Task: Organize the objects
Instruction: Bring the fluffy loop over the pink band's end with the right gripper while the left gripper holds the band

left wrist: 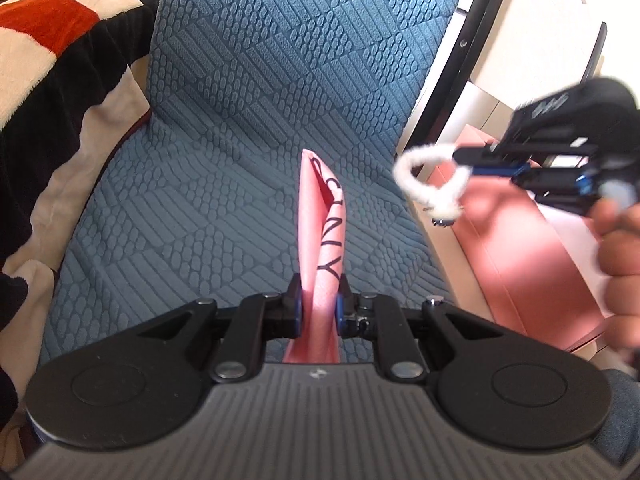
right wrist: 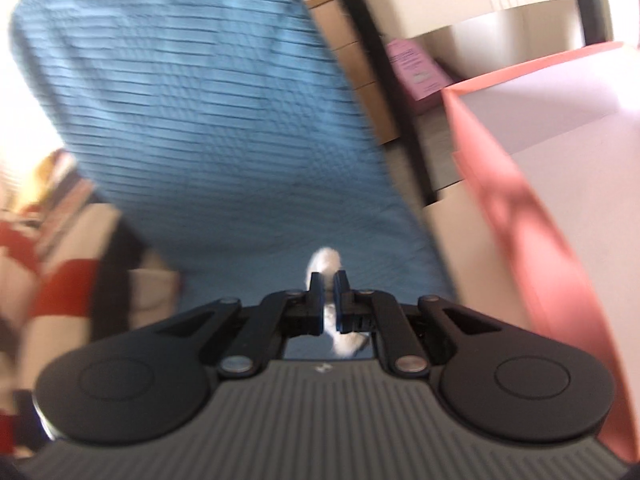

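Grip, left: left gripper (left wrist: 319, 307) is clamped on a pink folded bag edge (left wrist: 323, 240) printed with black letters; the edge stands upright between its pads and runs straight ahead of the fingertips.
Grip, right: right gripper (right wrist: 329, 298) is closed on a white fluffy loop (right wrist: 325, 264); white fluff shows ahead of the pads and behind them.
Loop seen from the left camera: the white loop (left wrist: 424, 178) curls out from the tips of the right gripper (left wrist: 466, 162), well to the right of the left gripper and ahead of it.
Hand: a hand (left wrist: 622, 248) holds the right gripper at the right border.
Box: a pink box (right wrist: 532, 184) with a pale inside lies to the right of the right gripper, close by; the view is blurred.
Surface: a blue textured cushion (left wrist: 248, 128) spreads ahead of and beneath both grippers.
Blanket: a red, black and cream blanket (left wrist: 60, 64) lies to the left of the left gripper.
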